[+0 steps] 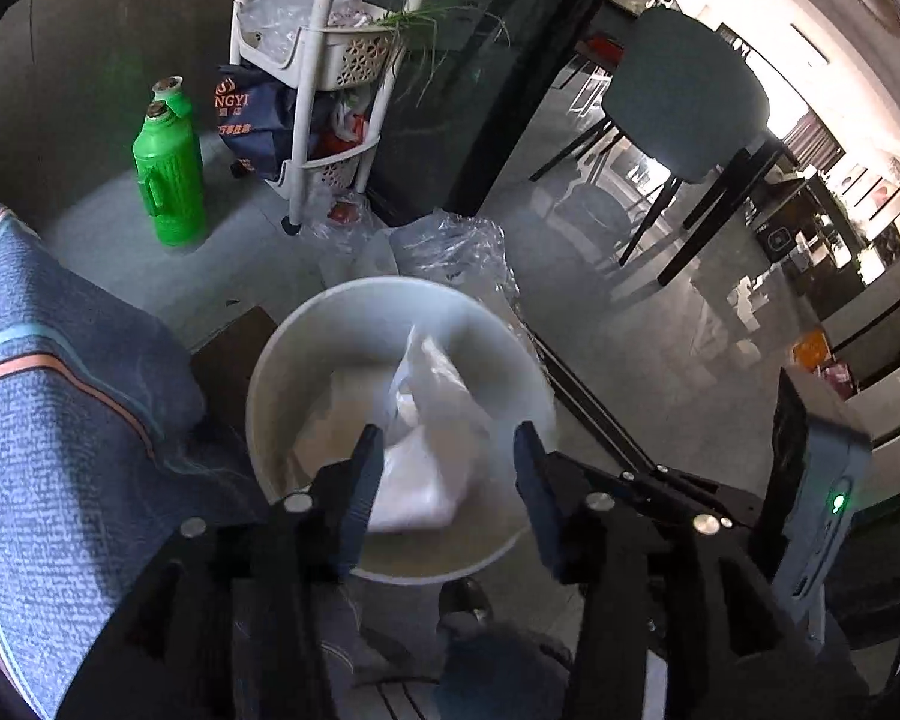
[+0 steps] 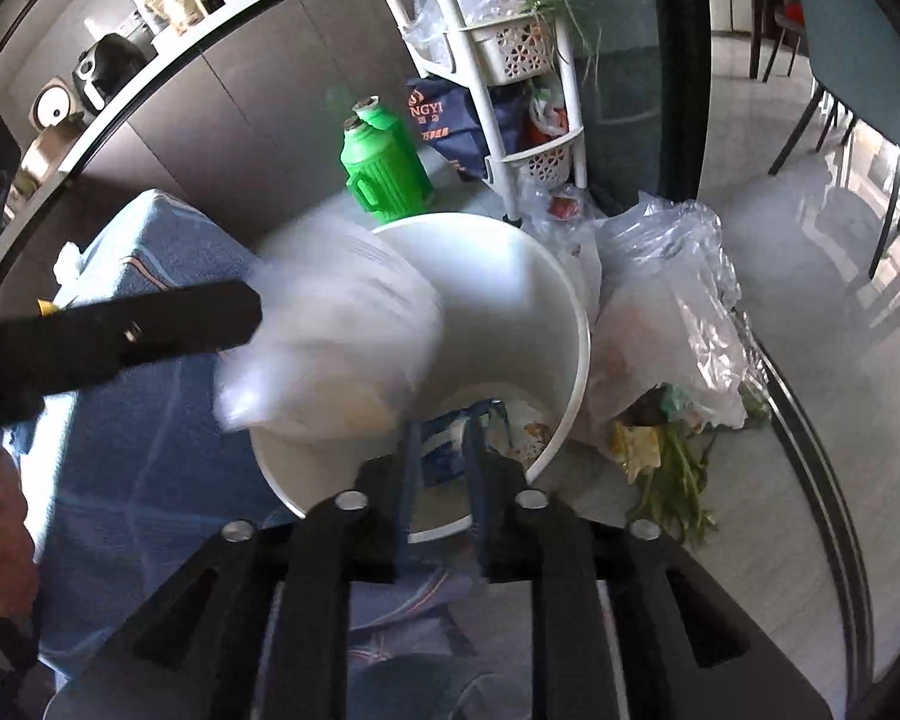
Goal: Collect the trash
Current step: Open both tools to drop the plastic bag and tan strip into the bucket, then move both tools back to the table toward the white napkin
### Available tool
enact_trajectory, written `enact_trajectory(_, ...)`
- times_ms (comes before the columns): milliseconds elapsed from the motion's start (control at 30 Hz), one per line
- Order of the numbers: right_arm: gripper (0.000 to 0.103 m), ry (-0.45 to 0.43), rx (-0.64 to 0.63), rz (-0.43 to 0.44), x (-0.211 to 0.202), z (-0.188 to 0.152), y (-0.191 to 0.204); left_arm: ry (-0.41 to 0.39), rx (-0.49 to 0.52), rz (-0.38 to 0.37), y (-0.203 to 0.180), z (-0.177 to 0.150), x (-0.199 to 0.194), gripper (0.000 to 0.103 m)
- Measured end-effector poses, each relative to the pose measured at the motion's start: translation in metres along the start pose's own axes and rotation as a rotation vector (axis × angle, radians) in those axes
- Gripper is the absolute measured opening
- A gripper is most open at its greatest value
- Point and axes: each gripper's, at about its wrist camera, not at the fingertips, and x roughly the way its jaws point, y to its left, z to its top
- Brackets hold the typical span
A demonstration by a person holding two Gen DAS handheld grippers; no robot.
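The white plastic bag (image 1: 426, 438) is seen between the half-open jaws of the left gripper (image 1: 447, 456), unclamped, over the white bin (image 1: 282, 372). The right gripper (image 2: 444, 450) is only slightly parted, nothing visibly held. The bag could snag on the rim — and spill onto the floor (image 1: 660, 324).

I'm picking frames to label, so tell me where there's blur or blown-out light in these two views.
Left wrist view: the white bag above the bin is slightly smeared, and the room at upper right is blown out. Right wrist view: the same bag is heavily motion-blurred, the right gripper fingers look ghosted, and the floor at right glares. Both bend straight lines.
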Motion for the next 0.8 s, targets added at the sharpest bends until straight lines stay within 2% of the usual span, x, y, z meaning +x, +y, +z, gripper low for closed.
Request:
enact_trajectory(67,0.028,-0.012,-0.013,-0.008,-0.005,0.0,0.001,-0.021,0.002,0.012,-0.003,0.0,-0.008,0.058)
enact_trajectory(133,0.045,-0.031,-0.028,-0.008,-0.01,0.0,0.004,-0.051,0.003,0.03,-0.005,0.0,-0.018,0.067)
enact_trajectory(167,0.05,-0.046,-0.042,-0.011,-0.014,0.0,0.006,-0.065,0.002,0.035,-0.006,0.0,-0.023,0.07)
enact_trajectory(300,0.081,-0.092,-0.101,-0.017,-0.029,0.0,0.017,-0.145,-0.009,0.072,-0.008,-0.006,-0.054,0.093)
enact_trajectory(333,0.091,-0.103,-0.111,-0.017,-0.033,-0.001,0.021,-0.173,-0.016,0.103,-0.009,-0.009,-0.064,0.1)
enact_trajectory(367,0.095,-0.109,-0.115,-0.017,-0.036,0.0,0.023,-0.191,-0.021,0.117,-0.01,-0.011,-0.072,0.099)
enact_trajectory(633,0.094,-0.114,-0.179,-0.008,-0.06,0.001,0.055,-0.269,-0.106,0.188,-0.006,-0.045,-0.136,0.099)
enact_trajectory(800,0.094,-0.124,-0.24,0.031,-0.077,-0.003,0.087,-0.313,-0.208,0.23,0.011,-0.072,-0.179,0.099)
